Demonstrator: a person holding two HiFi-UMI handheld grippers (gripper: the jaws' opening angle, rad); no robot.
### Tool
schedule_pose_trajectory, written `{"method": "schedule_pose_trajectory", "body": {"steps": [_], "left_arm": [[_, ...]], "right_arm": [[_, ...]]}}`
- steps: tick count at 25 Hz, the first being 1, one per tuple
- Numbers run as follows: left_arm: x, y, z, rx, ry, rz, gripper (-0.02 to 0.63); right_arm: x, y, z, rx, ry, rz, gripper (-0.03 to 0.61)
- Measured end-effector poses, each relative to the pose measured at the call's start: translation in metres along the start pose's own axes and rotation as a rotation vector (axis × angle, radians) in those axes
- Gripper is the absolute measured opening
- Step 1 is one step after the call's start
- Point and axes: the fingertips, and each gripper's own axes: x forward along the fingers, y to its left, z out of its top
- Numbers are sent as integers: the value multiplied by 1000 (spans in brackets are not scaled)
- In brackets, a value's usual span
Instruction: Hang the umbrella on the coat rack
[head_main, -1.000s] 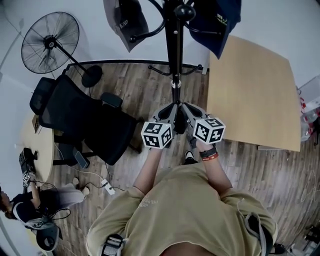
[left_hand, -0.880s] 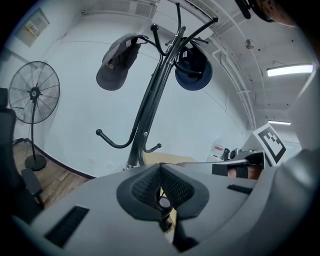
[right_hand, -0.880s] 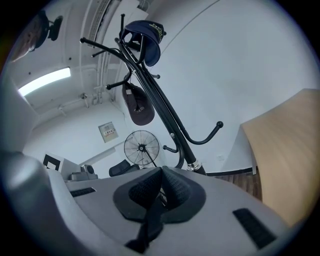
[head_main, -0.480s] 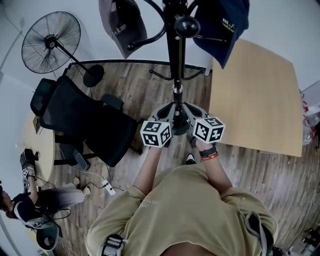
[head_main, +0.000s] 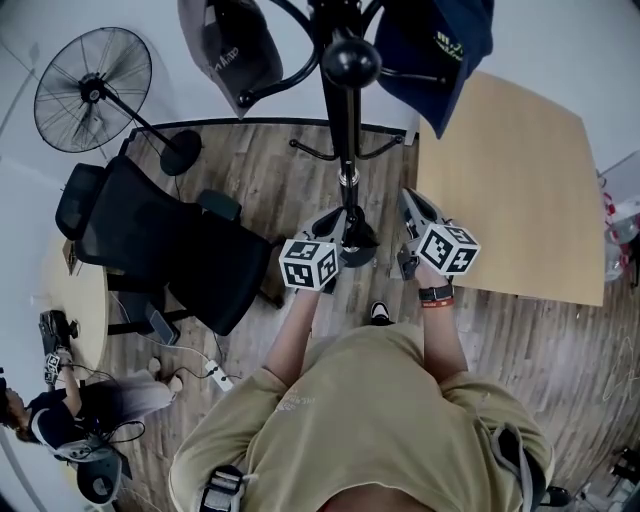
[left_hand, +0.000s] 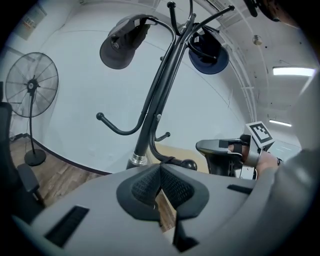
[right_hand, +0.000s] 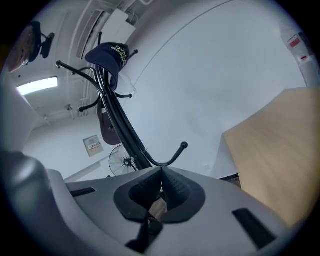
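Note:
The black coat rack (head_main: 347, 130) stands straight ahead of me, with a grey cap (head_main: 225, 50) and a navy cap (head_main: 440, 45) on its upper arms. My left gripper (head_main: 335, 228) is shut, its tips at a low ball-ended hook (left_hand: 188, 164) that has a dark strap (left_hand: 169, 160) looped over it. A dark rounded thing (head_main: 357, 245) hangs by the pole (left_hand: 150, 115) beside that gripper; I cannot tell if it is the umbrella. My right gripper (head_main: 408, 197) is shut with nothing in it and stands off to the right of the pole, facing another hook (right_hand: 172, 155).
A black office chair (head_main: 170, 240) stands left of the rack, with a floor fan (head_main: 95, 85) behind it. A wooden table (head_main: 510, 190) lies close on the right. A person sits on the floor at lower left (head_main: 60, 410), near a power strip (head_main: 212, 372).
Both grippers were together at the pole. The right one has swung away to the right, while the left one stays by the pole. The head view has shifted slightly.

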Motion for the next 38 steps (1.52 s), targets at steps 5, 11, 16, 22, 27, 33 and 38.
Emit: {"method": "schedule_pose_trajectory", "body": {"steps": [5,11,16,22,27,33,38], "left_arm": [[7,-8,-12,-3,-13,-45,23],[6,-11,-14,21,-33,-37,23],[-12,-15,-22,13,-35,-13,23],[-51,-24,-4,24,-95,-17,23],[-90,-30,11,48,-148,6,23],[-121,-37,11,57,-186,36,23],[-146,-45,3,69,-220,29,23]], "right_arm": [[1,-1,-22,28,55,12,15],[0,11,-33,21,83,33,15],[-7,27,-39,-23,107,41,15],[-17,60,-47,-84,73,46,15],[-38,85,-59,-163,59,25,15],[-67,101,-66,-198,16,-7,15],[-91,114,-77,-218,-7,-28,15]]}}
